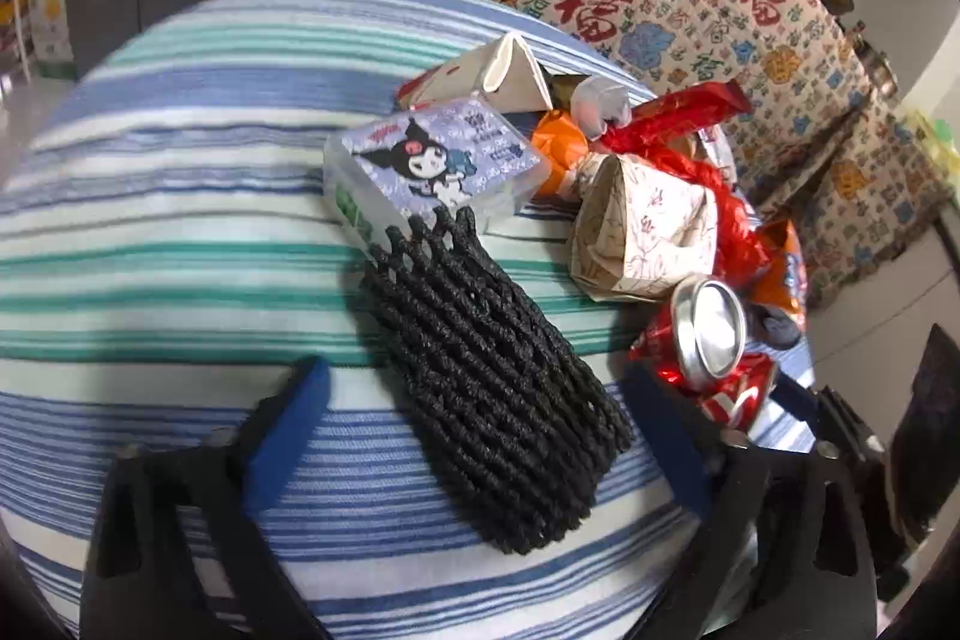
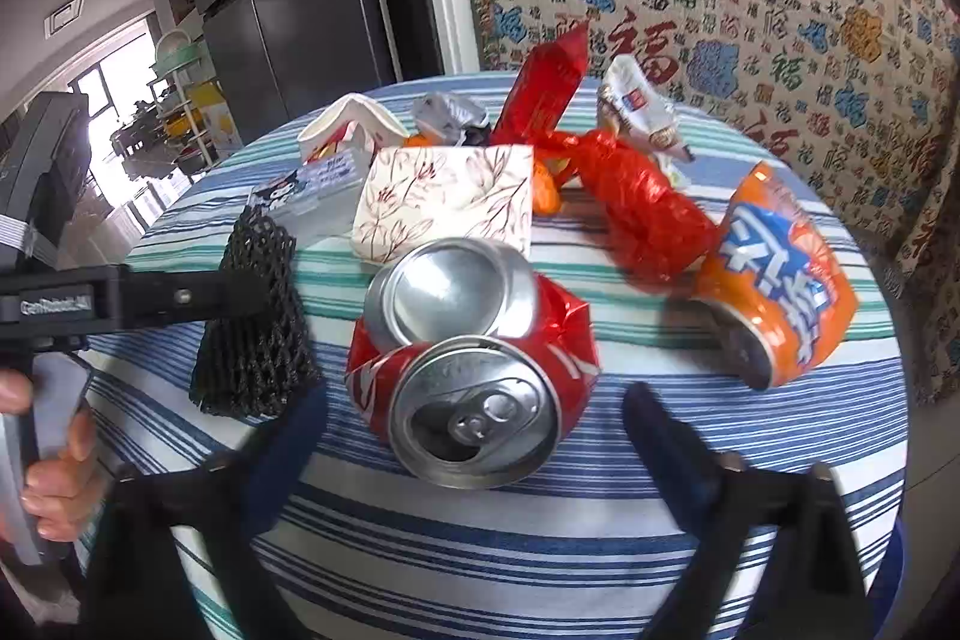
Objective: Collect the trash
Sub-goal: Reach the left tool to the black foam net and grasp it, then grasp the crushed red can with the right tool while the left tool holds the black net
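A black foam net sleeve lies flat on the striped tablecloth. My left gripper stands open around it, its blue pads apart from the net's sides. In the right wrist view the same net shows under the left gripper's black finger. A crushed red cola can lies between the open fingers of my right gripper, with small gaps on both sides. The can also shows at the right of the left wrist view, red cola can.
Behind lie a clear cartoon-print box, a floral paper box, a white paper cup, a red wrapper, a red plastic bag and a crushed orange can. A patterned sofa cover stands beyond the round table; a hand holds the left gripper's handle.
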A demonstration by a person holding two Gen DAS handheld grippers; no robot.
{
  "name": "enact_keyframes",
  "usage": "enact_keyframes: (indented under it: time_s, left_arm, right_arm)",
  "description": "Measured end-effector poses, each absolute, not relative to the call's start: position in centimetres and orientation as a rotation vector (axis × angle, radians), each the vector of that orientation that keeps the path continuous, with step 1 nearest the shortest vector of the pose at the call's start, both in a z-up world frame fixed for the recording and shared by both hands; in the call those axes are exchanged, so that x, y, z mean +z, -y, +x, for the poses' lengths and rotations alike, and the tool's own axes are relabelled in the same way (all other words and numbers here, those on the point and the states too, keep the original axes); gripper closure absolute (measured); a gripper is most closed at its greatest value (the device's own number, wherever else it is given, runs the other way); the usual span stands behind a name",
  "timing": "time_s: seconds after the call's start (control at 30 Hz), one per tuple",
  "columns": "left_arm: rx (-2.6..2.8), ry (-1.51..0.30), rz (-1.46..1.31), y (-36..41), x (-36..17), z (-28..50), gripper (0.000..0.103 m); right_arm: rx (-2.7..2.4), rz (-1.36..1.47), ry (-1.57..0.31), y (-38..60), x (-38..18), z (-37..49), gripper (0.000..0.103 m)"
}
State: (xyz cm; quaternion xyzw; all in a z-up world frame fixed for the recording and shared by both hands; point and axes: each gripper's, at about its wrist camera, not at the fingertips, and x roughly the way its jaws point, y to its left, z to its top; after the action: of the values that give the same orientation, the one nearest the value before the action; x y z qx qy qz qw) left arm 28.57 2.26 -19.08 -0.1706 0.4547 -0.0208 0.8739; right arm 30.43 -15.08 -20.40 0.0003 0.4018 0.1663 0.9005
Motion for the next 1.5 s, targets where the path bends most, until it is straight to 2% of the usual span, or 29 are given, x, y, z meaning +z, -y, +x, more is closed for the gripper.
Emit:
enact_keyframes:
  time_s: [0.07,0.27,0.33,0.37,0.4,0.43,0.57,0.6,0.63,0.67,0.7,0.9,1.03,1.07,1.1,1.5]
  left_arm:
    - [-0.1,-0.968,-0.367,-2.0,-19.5,28.5,0.085]
    - [-0.114,-0.908,-0.362,-2.2,-18.1,26.7,0.089]
    - [-0.125,-0.892,-0.333,-2.0,-17.4,26.1,0.089]
    - [-0.134,-0.888,-0.317,-1.8,-17.2,25.7,0.089]
    - [-0.144,-0.888,-0.306,-1.6,-17.1,25.4,0.089]
    - [-0.156,-0.889,-0.297,-1.3,-17.0,25.1,0.089]
    - [-0.176,-0.892,-0.294,-0.3,-17.0,25.0,0.089]
    - [-0.175,-0.89,-0.291,-0.2,-17.0,25.0,0.089]
    - [-0.17,-0.886,-0.284,-0.1,-16.9,24.9,0.089]
    - [-0.166,-0.883,-0.275,0.0,-16.9,24.8,0.089]
    - [-0.159,-0.88,-0.265,0.1,-16.9,24.7,0.089]
    - [-0.146,-0.884,-0.258,0.4,-17.4,24.8,0.089]
    - [-0.142,-0.887,-0.244,0.4,-17.5,24.7,0.089]
    - [-0.142,-0.889,-0.243,0.3,-17.6,24.7,0.089]
    - [-0.141,-0.891,-0.244,0.2,-17.6,24.7,0.089]
    - [-0.271,-0.873,-0.25,1.6,-16.0,23.2,0.089]
  right_arm:
    - [0.333,0.018,-0.833,15.2,-20.4,30.4,0.02]
    - [0.34,0.043,-0.81,16.1,-19.6,28.8,0.021]
    - [0.341,0.04,-0.794,16.6,-18.9,28.1,0.027]
    - [0.341,0.041,-0.789,16.9,-18.6,27.7,0.042]
    - [0.339,0.038,-0.792,17.2,-18.4,27.5,0.077]
    - [0.326,0.033,-0.795,17.5,-18.3,27.4,0.103]
    - [0.296,0.035,-0.832,18.6,-19.1,27.5,0.097]
    - [0.289,0.058,-0.834,19.0,-19.2,27.4,0.078]
    - [0.279,0.083,-0.839,19.4,-19.3,27.2,0.041]
    - [0.268,0.131,-0.836,19.9,-19.3,27.0,0.025]
    - [0.257,0.188,-0.824,20.3,-19.2,26.6,0.016]
    - [0.141,0.439,-0.889,18.6,-20.9,28.0,0.016]
    - [0.05,0.489,-0.842,17.5,-21.3,29.3,0.016]
    - [0.039,0.483,-0.833,17.5,-21.3,29.6,0.02]
    - [0.025,0.459,-0.838,17.6,-21.3,29.9,0.04]
    - [0.119,0.158,-0.729,20.0,-15.5,26.6,0.044]
